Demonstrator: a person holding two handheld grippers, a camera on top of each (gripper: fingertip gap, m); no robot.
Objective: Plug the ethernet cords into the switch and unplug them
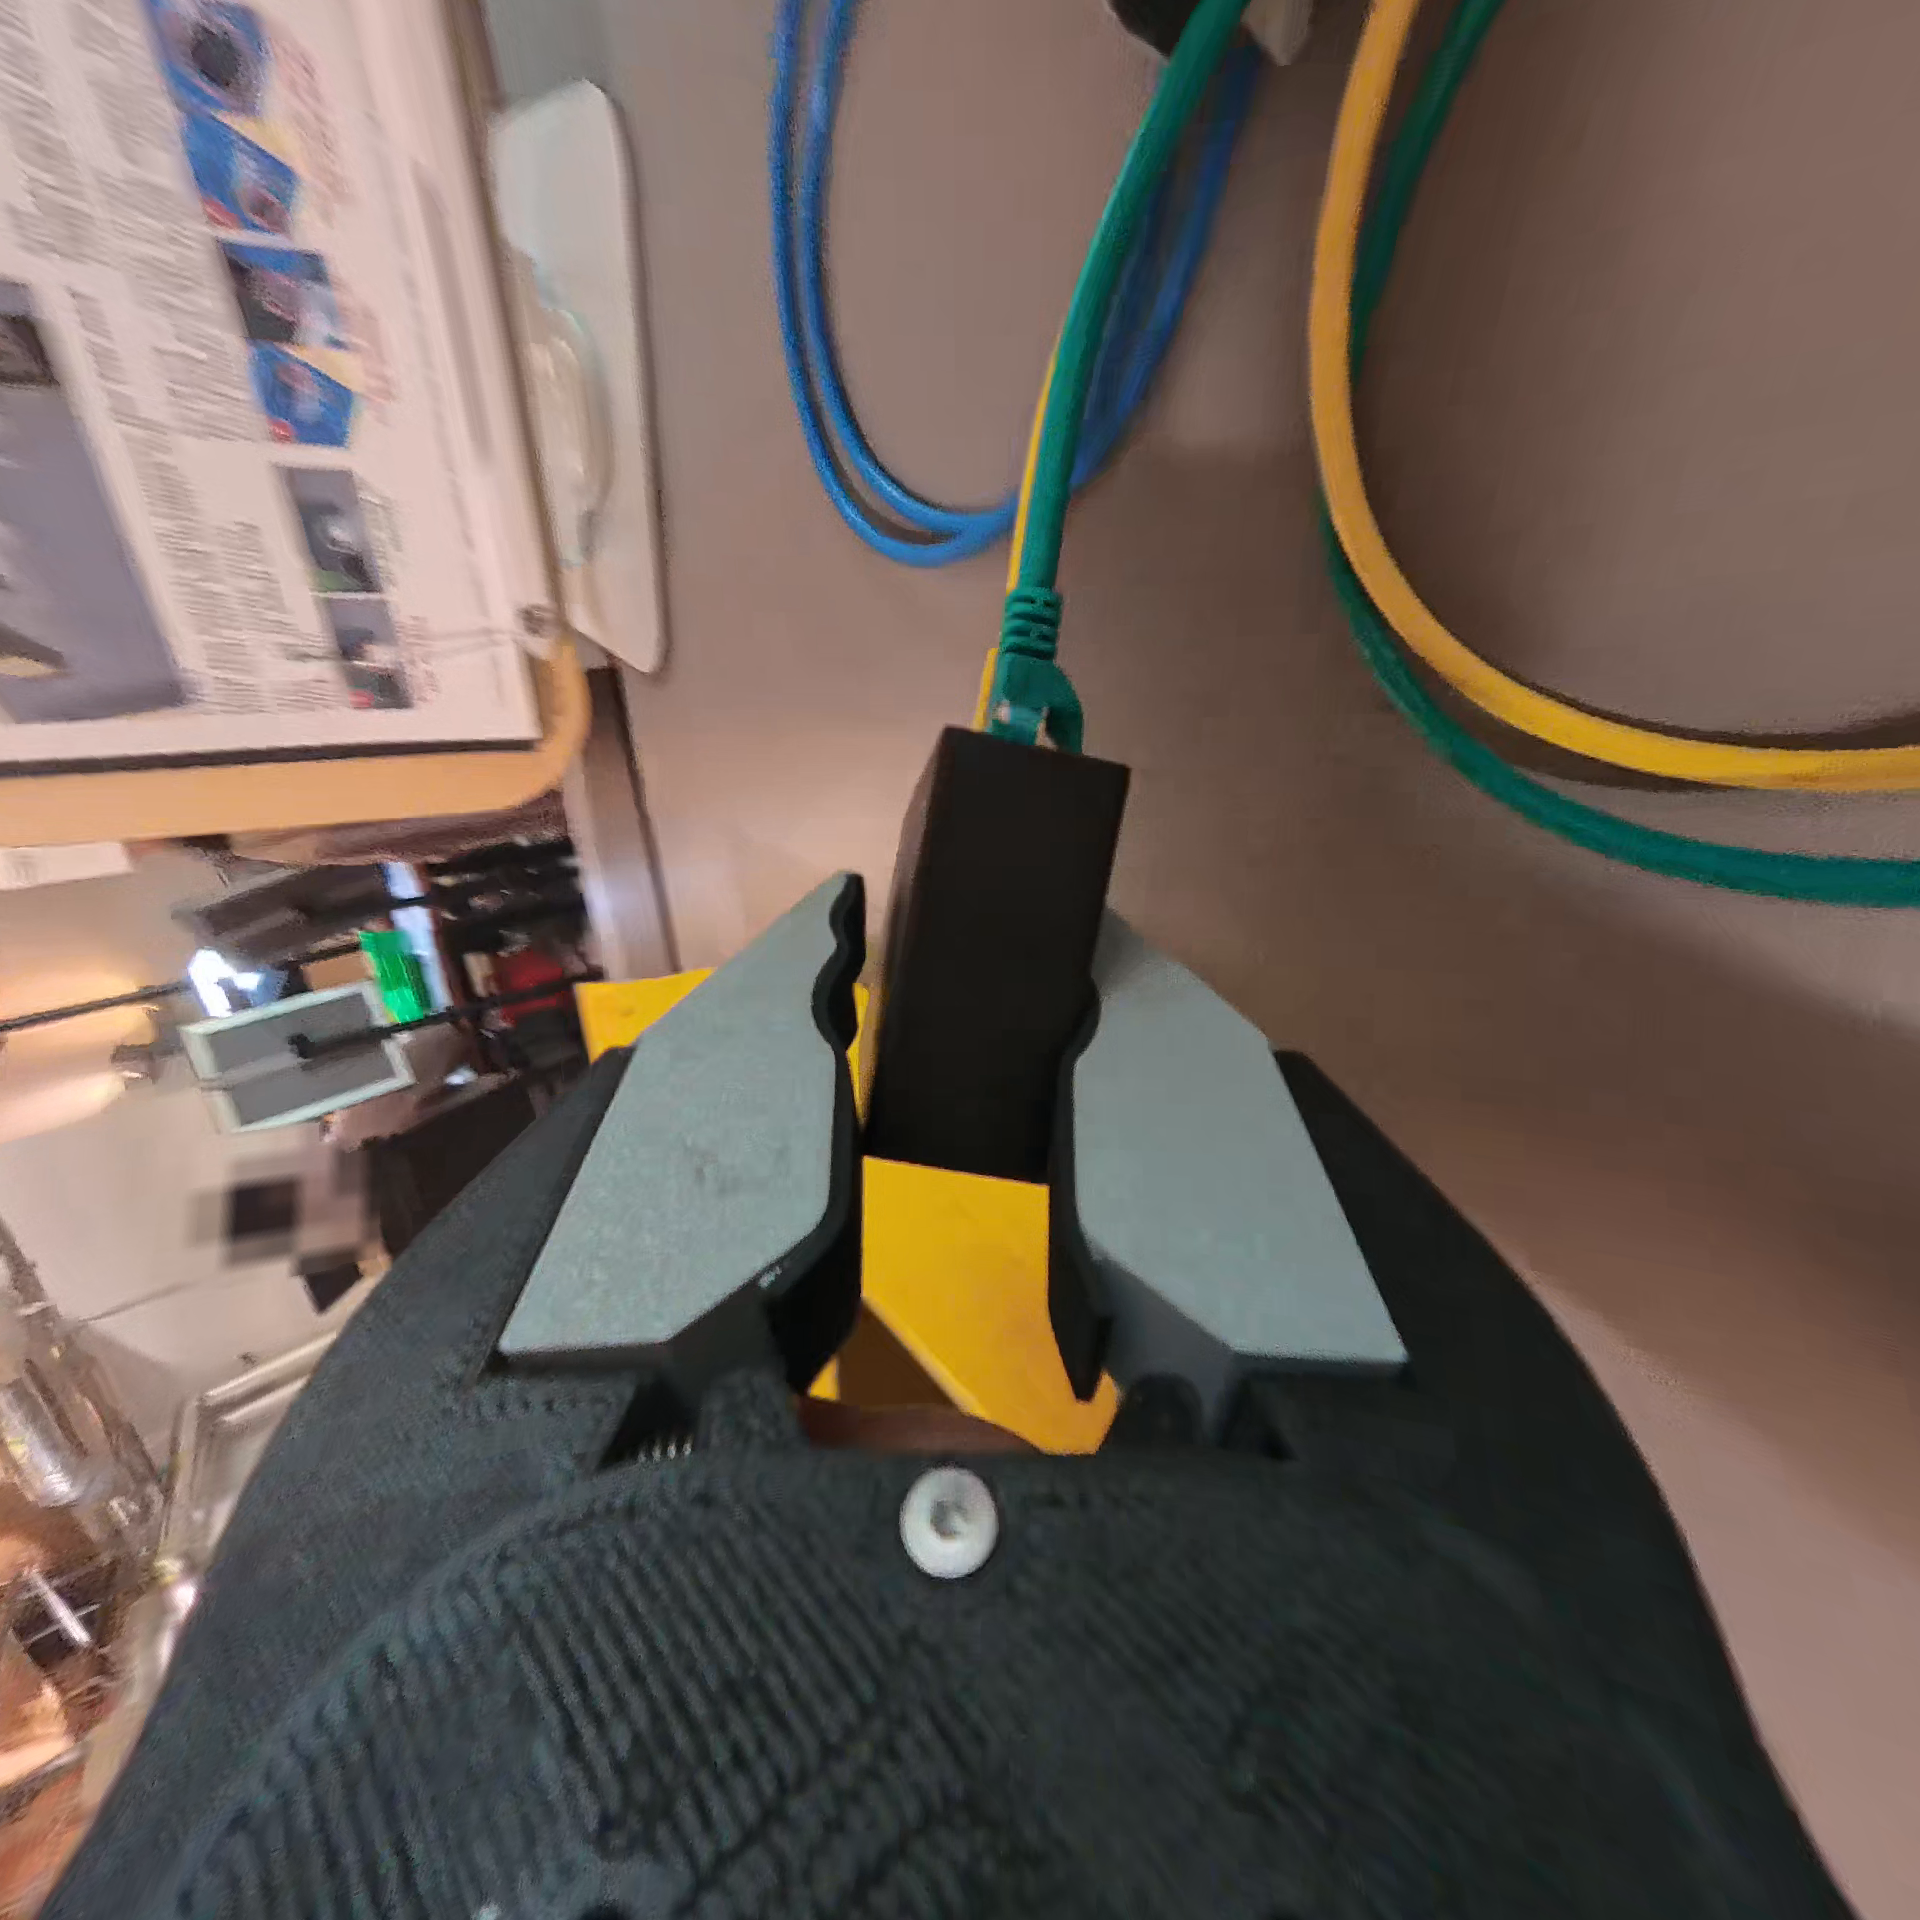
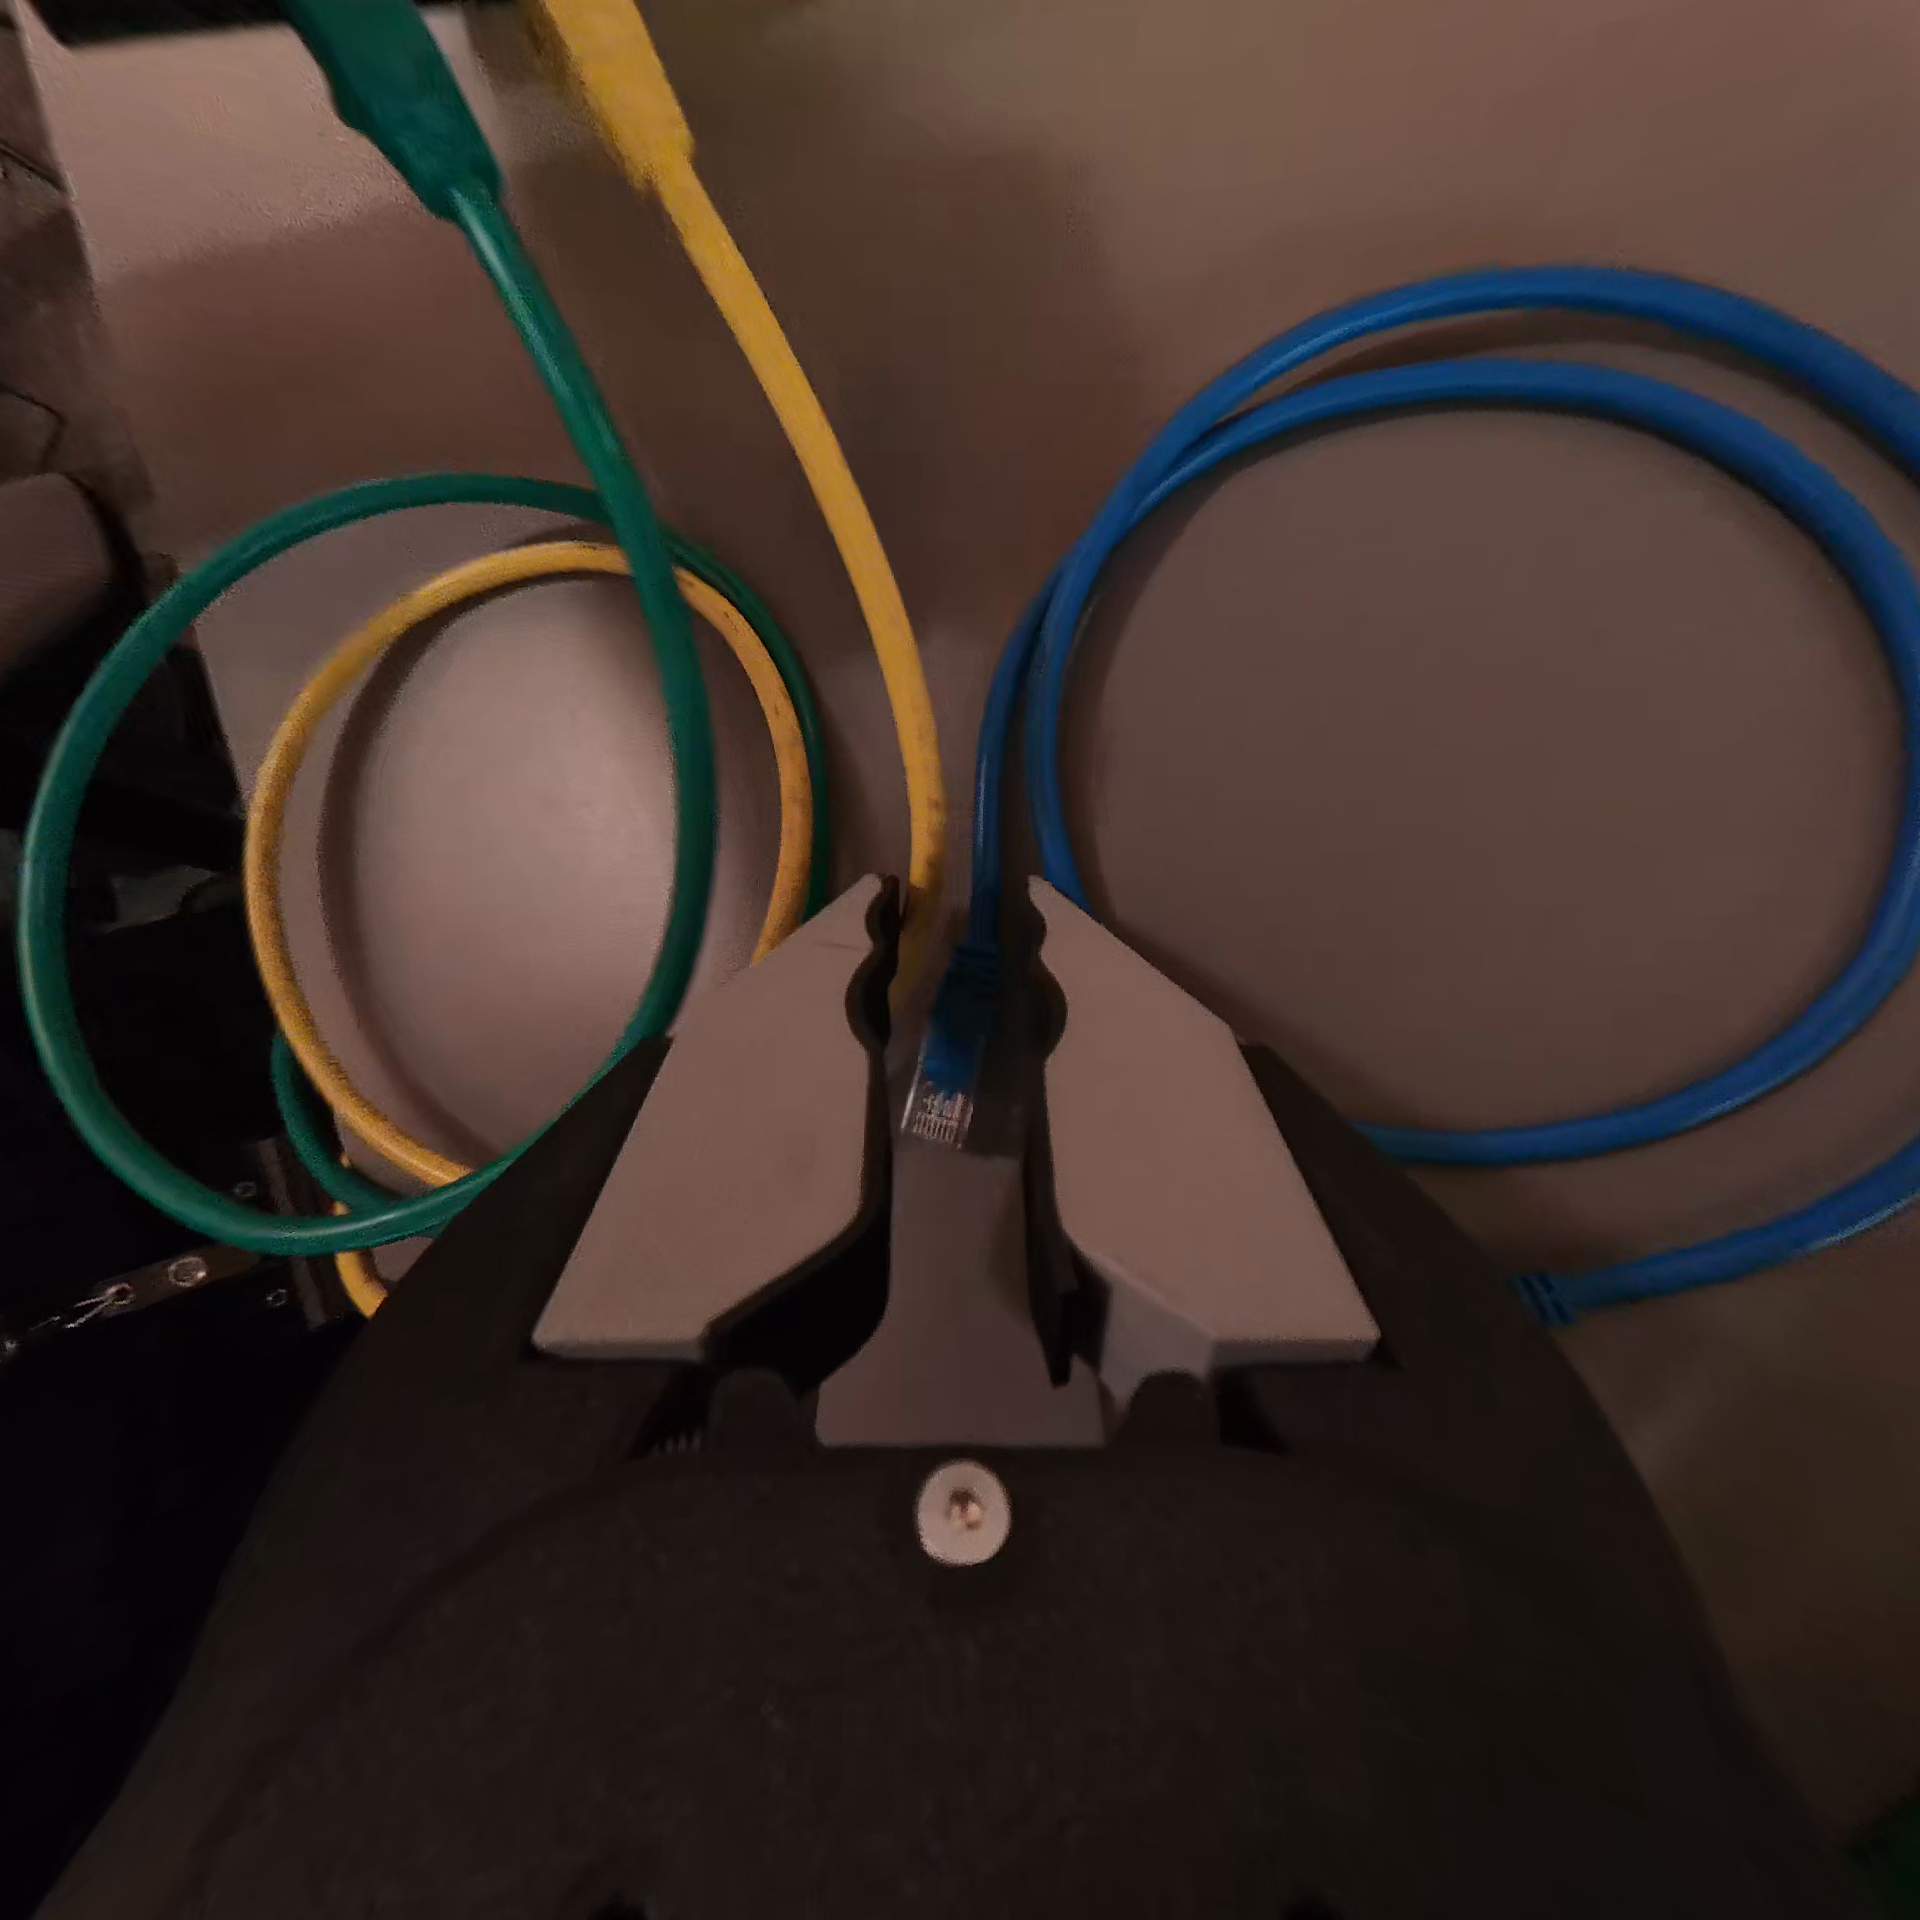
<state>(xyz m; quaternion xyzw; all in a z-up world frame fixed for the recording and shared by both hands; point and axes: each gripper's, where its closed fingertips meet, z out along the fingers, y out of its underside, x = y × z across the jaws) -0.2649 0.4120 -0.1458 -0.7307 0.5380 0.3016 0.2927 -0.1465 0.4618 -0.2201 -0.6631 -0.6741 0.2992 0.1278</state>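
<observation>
In the left wrist view my left gripper is shut on the black switch, which stands on a yellow base. The green cord is plugged into the switch's far end by its green plug; a yellow plug edge shows beside it. In the right wrist view my right gripper is shut on the blue cord's plug, clear tip pointing back at the camera. The blue cord loops to the right. The green cord and yellow cord rise to the top edge.
Everything lies on a brown table. Coils of blue cord and yellow cord lie beyond the switch. A poster board and a white object stand at the left. Dark gear sits at the left edge. Left tips to right tips: about 15 cm.
</observation>
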